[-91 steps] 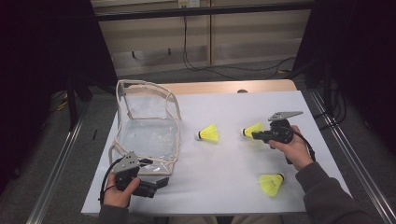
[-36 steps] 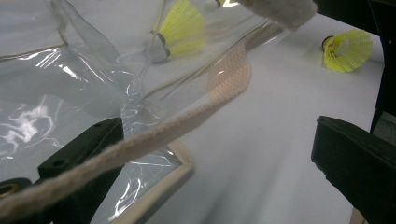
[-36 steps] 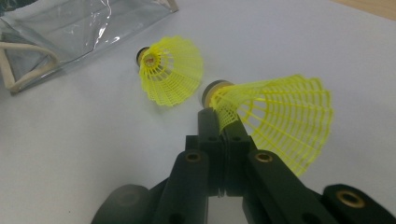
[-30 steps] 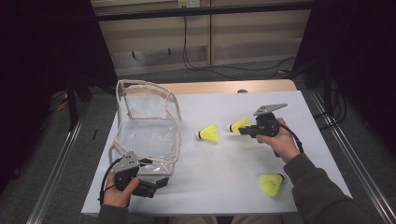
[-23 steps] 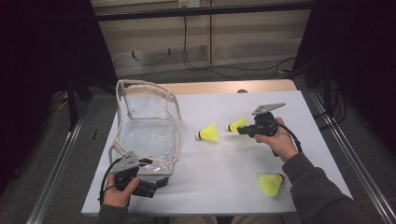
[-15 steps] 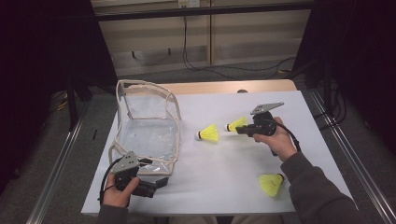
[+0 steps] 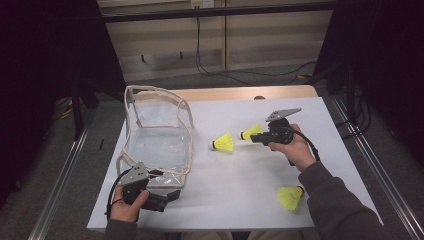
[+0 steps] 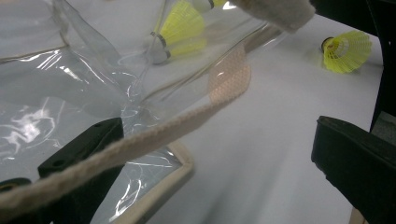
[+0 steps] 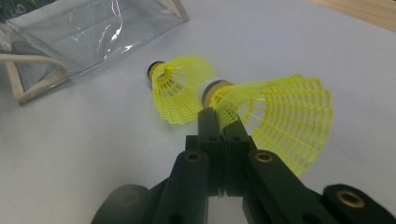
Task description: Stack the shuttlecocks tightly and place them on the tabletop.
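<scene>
1. Over the right half of the white surface (image 7: 240, 185), the right tongs (image 7: 256, 138) are pinching a yellow shuttlecock (image 7: 250, 132) — the jaws are standing nearly together on the edge of its mesh skirt, as the right gripper view (image 9: 219, 126) is showing.
2. The held shuttlecock (image 9: 275, 116) is pointing its cork end away from the hand, toward the clear bag (image 7: 160, 140), and appears to be hanging just above the surface.
3. A second shuttlecock (image 7: 223, 143) is lying on its side just beside the held one, between it and the bag; in the right gripper view (image 9: 180, 91) its cork is facing the bag's near corner.
4. A third shuttlecock (image 7: 290, 196) is lying well apart from the others, near the front edge of the surface, beside the person's right sleeve (image 7: 335, 205).
5. At the front left corner, the left tongs (image 7: 170, 196) are sitting at the bag's lower rim — the jaws are standing wide apart, one black jaw lying under the clear plastic and the cream-coloured strap (image 8: 154, 135), the other well off to the side on bare surface.
6. The bag is standing with its mouth open, its cream-trimmed frame rising toward the far left of the surface.
7. The person's left hand (image 7: 127, 207) is gripping the left tool low at the surface's edge.
</scene>
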`<act>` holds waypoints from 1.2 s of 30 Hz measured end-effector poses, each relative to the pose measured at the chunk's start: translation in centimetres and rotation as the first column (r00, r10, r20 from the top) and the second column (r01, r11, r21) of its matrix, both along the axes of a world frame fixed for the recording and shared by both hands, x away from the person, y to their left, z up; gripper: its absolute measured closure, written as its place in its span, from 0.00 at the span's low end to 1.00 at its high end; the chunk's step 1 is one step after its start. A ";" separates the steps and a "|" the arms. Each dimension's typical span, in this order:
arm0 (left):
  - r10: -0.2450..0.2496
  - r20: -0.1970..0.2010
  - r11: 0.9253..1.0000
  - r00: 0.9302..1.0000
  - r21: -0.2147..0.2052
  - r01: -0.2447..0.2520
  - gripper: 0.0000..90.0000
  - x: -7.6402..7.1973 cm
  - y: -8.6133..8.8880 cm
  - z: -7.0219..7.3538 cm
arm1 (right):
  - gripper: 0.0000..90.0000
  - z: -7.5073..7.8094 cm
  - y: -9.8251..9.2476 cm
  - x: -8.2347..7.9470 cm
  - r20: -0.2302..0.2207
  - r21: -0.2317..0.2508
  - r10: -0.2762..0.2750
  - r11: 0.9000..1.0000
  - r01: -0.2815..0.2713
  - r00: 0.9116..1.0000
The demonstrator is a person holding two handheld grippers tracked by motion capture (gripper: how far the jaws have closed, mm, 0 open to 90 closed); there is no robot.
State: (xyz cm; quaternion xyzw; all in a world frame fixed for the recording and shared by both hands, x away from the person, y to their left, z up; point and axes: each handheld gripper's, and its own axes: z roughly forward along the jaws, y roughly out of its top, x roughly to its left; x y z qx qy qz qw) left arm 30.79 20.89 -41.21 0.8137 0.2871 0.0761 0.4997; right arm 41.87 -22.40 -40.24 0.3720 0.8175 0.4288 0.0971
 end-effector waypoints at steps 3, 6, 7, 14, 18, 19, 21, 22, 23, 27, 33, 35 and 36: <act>-0.002 -0.002 1.000 1.000 0.003 0.002 0.03 0.0 0.0 0.0 | 0.99 -0.1 0.1 0.1 -0.001 -0.003 0.004 1.000 -0.004 1.000; -0.001 0.000 1.000 1.000 0.000 0.001 0.03 0.0 0.0 0.0 | 0.99 -0.1 0.2 0.1 -0.005 -0.006 0.010 1.000 -0.010 1.000; -0.002 -0.001 1.000 1.000 0.002 0.002 0.03 0.0 0.0 0.0 | 0.99 -0.1 0.3 0.1 -0.004 -0.009 0.008 1.000 -0.008 1.000; -0.003 -0.001 1.000 1.000 -0.005 0.003 0.03 0.0 0.0 0.0 | 0.99 -0.1 0.6 0.2 -0.005 -0.014 0.017 1.000 -0.017 1.000; -0.002 -0.001 1.000 1.000 -0.006 0.002 0.03 0.0 0.0 0.0 | 0.99 -0.1 0.8 0.2 -0.007 -0.016 0.021 1.000 -0.021 1.000; -0.002 -0.001 1.000 1.000 -0.006 0.002 0.03 0.0 0.0 0.0 | 0.99 0.0 0.9 0.2 -0.007 -0.018 0.022 1.000 -0.022 1.000; 0.000 -0.001 1.000 1.000 -0.008 0.000 0.03 0.0 0.0 0.0 | 0.99 0.0 1.0 0.3 -0.008 -0.020 0.023 1.000 -0.023 1.000; 0.000 -0.001 1.000 1.000 -0.006 0.000 0.03 0.0 0.0 0.0 | 0.99 0.0 1.0 0.3 -0.010 -0.022 0.024 0.999 -0.024 1.000; 0.000 -0.001 1.000 1.000 -0.007 0.000 0.03 0.0 0.0 0.0 | 0.99 0.0 1.0 0.3 -0.009 -0.023 0.024 0.999 -0.024 1.000; 0.000 -0.001 1.000 1.000 -0.007 0.000 0.03 0.0 0.0 0.0 | 0.99 0.0 1.2 0.4 -0.010 -0.020 0.025 0.999 -0.025 1.000; -0.001 0.000 1.000 1.000 -0.009 0.001 0.03 0.0 0.0 0.0 | 0.99 -0.1 1.4 0.5 -0.013 -0.026 0.029 0.999 -0.029 0.999; 0.000 -0.001 1.000 1.000 -0.008 0.000 0.03 0.0 0.0 0.0 | 0.99 -0.1 1.5 0.5 -0.014 -0.028 0.033 0.999 -0.033 0.999; 0.000 -0.001 1.000 1.000 -0.007 0.000 0.03 0.0 0.0 0.0 | 0.99 -0.1 1.5 0.5 -0.014 -0.030 0.032 0.999 -0.033 0.999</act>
